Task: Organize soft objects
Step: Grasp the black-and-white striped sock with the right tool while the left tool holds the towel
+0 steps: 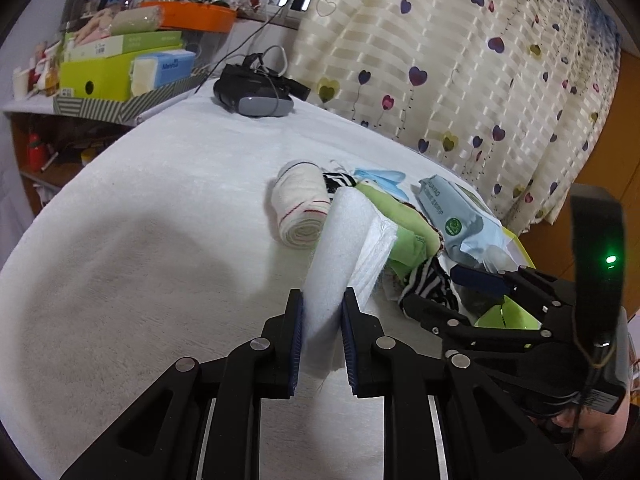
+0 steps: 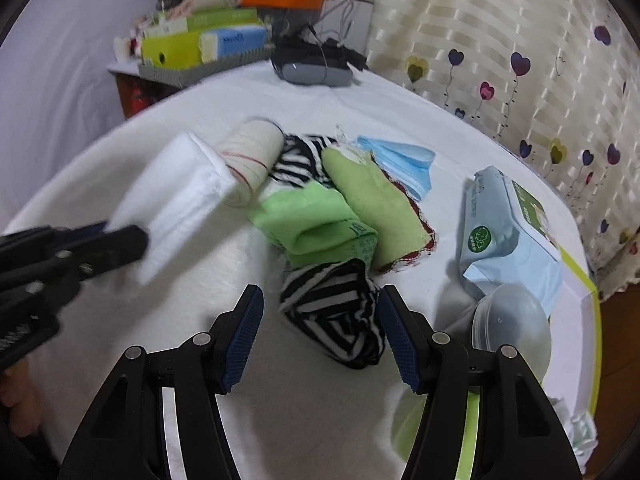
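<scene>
Two green cloths [image 2: 320, 220], two striped cloths [image 2: 336, 320], one bandage roll [image 2: 250, 152].

A folded white cloth [image 1: 340, 248] is lifted at a slant, pinched at its near end. Beside it lies a rolled bandage [image 2: 250, 156] with thin red lines. Two green cloths [image 2: 320, 220] lie folded side by side, a blue face mask [image 2: 400, 160] behind them. A bunched black-and-white striped cloth [image 2: 336, 312] sits nearest on the white worktop [image 2: 320, 96]

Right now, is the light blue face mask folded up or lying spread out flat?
Spread out flat. The blue face mask lies open on the white tabletop, its pleats showing, one edge tucked under the green cloth.
</scene>
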Motion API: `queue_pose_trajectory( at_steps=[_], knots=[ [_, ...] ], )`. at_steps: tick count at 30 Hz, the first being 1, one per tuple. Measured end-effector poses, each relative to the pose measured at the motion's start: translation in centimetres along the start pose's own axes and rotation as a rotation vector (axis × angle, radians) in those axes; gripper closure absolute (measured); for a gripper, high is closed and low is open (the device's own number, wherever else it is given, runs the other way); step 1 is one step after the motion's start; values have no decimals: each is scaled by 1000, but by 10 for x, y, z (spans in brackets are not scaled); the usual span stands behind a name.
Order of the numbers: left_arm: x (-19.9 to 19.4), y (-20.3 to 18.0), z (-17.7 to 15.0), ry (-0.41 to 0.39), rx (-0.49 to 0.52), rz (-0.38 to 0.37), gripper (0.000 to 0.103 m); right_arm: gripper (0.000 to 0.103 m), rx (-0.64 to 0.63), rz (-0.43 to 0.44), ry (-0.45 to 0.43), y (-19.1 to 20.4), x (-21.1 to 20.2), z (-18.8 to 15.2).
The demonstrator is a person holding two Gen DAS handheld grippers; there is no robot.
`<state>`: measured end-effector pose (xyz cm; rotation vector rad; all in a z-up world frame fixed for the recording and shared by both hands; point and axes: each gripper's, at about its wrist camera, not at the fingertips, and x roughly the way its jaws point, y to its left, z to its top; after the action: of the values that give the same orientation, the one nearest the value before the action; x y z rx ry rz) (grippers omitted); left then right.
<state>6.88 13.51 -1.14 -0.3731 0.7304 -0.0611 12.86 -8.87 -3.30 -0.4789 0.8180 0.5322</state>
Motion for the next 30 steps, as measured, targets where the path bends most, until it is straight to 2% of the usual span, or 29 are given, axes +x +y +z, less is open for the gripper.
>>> queue_pose_trajectory(
  at_steps=[7, 10, 17, 19, 24, 30],
  knots=[
    [8, 4, -1, 17, -6, -20, 86, 42, -26, -49, 74, 1, 15, -3],
    [9, 4, -1, 20, -8, -21, 86, 42, -13, -35, 87, -2, 18, -5],
    [9, 3, -3, 19, -21, -17, 86, 77, 0, 1, 60, -4, 11, -7],
    [8, 3, -3, 19, -21, -15, 86, 82, 15, 22, 45, -5, 6, -9],
    [-2, -3, -4, 0, -8, -11, 86, 88, 34, 74, -10, -4, -14, -13],
    [-17, -13, -6, -23, 9, -7, 86, 94, 33, 90, -68, -2, -34, -17]
  ],
)
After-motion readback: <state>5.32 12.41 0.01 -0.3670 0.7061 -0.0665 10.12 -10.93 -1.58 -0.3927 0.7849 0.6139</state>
